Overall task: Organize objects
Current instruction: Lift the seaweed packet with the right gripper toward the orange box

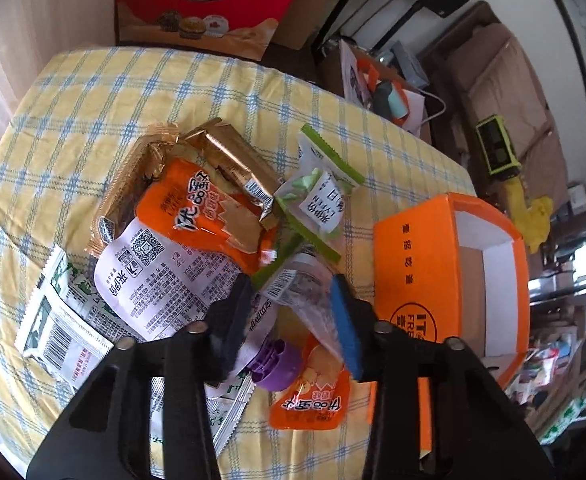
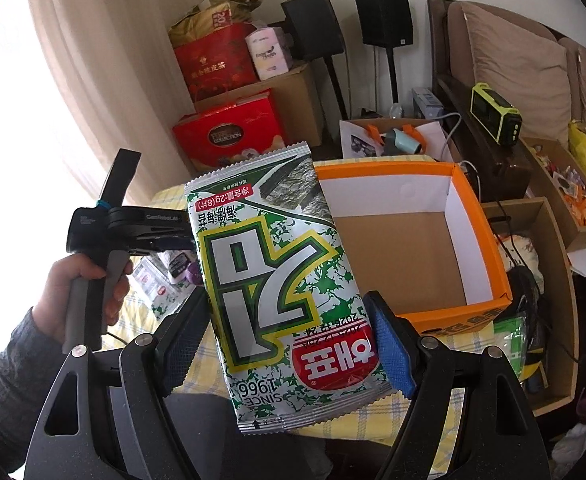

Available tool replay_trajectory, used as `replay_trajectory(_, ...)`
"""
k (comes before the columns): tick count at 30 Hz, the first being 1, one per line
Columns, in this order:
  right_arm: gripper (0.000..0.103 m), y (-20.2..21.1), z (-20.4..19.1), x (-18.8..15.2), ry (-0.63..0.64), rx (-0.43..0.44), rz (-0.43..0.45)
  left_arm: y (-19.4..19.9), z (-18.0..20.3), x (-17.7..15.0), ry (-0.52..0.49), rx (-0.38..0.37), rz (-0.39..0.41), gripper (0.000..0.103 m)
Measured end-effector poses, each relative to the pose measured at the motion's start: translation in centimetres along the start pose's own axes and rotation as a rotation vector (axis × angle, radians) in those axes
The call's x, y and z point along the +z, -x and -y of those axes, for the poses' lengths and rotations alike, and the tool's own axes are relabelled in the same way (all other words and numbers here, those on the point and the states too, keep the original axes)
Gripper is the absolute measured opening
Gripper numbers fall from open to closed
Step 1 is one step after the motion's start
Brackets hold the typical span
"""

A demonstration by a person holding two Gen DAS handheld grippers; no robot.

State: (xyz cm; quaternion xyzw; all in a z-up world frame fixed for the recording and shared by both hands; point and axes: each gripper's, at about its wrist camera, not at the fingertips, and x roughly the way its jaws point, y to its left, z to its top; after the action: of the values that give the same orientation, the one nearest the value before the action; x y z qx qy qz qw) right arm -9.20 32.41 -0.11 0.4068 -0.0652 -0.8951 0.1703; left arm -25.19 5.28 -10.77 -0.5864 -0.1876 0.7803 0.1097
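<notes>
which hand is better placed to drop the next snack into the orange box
Right. The right gripper already holds the seaweed snack packet right beside the empty orange box. The left gripper is just closing around a clear pouch in the snack pile.

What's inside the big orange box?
Nothing that shows. The orange box has a bare brown floor and white walls. The seaweed packet in the right gripper hides its near-left corner.
</notes>
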Motion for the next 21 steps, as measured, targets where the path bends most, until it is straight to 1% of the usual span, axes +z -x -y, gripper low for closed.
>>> replay_trajectory(1,0.079,-0.1,0.0,-0.1,0.0,0.001,-0.002,-0.1,-0.1,0.1,0.01,-0.007,-0.002,0.027)
replay_trajectory(3,0.079,-0.2,0.0,0.0,-0.001,0.001,-0.007,-0.1,-0.4,0.1,0.02,-0.001,0.006,0.006)
replay_trajectory(11,0.079,-0.4,-0.1,-0.3,0.005,0.001,-0.012,2.0,-0.3,-0.7,0.001,-0.034,0.079,0.002)
replay_trajectory(13,0.079,-0.3,-0.2,-0.3,0.005,0.0,-0.01,3.1,0.1,-1.1,-0.016,-0.047,0.097,0.002)
replay_trajectory(21,0.079,-0.1,-0.1,0.4,0.013,-0.019,0.007,9.0,2.8,-2.6,-0.116,-0.075,0.209,0.001)
